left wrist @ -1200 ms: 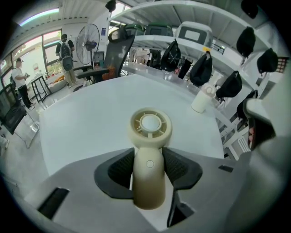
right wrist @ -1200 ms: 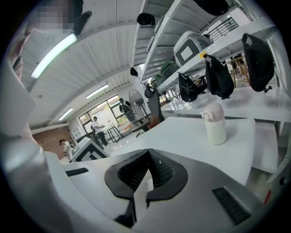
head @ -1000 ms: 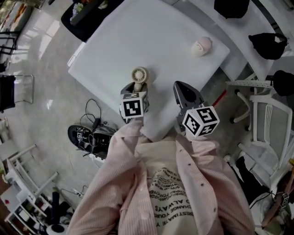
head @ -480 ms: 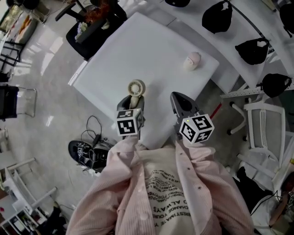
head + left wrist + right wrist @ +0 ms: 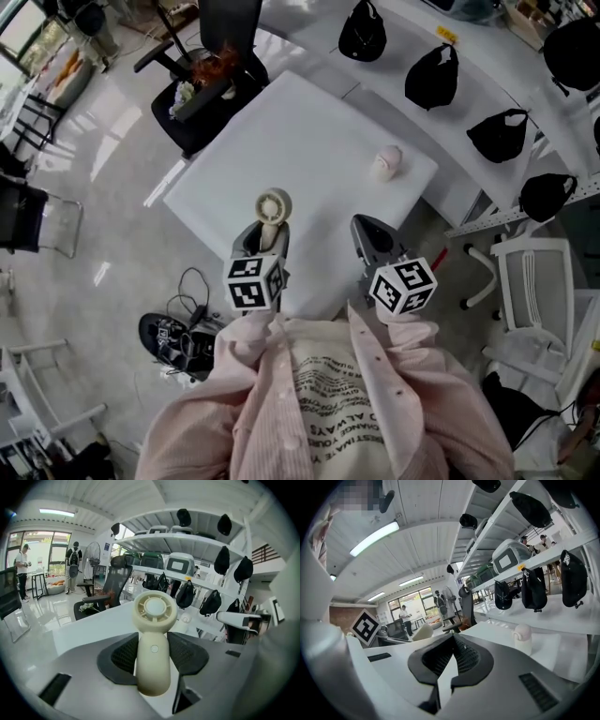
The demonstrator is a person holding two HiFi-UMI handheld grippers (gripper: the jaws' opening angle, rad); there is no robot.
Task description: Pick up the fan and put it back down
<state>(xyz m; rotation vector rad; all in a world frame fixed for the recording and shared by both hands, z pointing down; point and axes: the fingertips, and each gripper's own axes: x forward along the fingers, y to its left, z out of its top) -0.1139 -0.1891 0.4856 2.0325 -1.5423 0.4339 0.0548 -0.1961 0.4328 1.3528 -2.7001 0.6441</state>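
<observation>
One fan (image 5: 273, 207) — shirt (image 5: 349, 373) print "ALWAYS"

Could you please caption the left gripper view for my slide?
Left gripper grips a cream plastic handheld fan by its handle over the white table.

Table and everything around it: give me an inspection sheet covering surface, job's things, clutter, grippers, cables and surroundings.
Surface: white table, no marks seen.
Job's things: cream fan, held by its handle, head up.
Clutter: one small pink thing near the table's far edge.
Grippers: left gripper, fingers closed on the fan's handle; right gripper, fingers together, empty.
Cables: black cables loose on the floor beside the table, by a black device.
Surroundings: black chair, black bags on a white shelf, white chair, people far off.
</observation>
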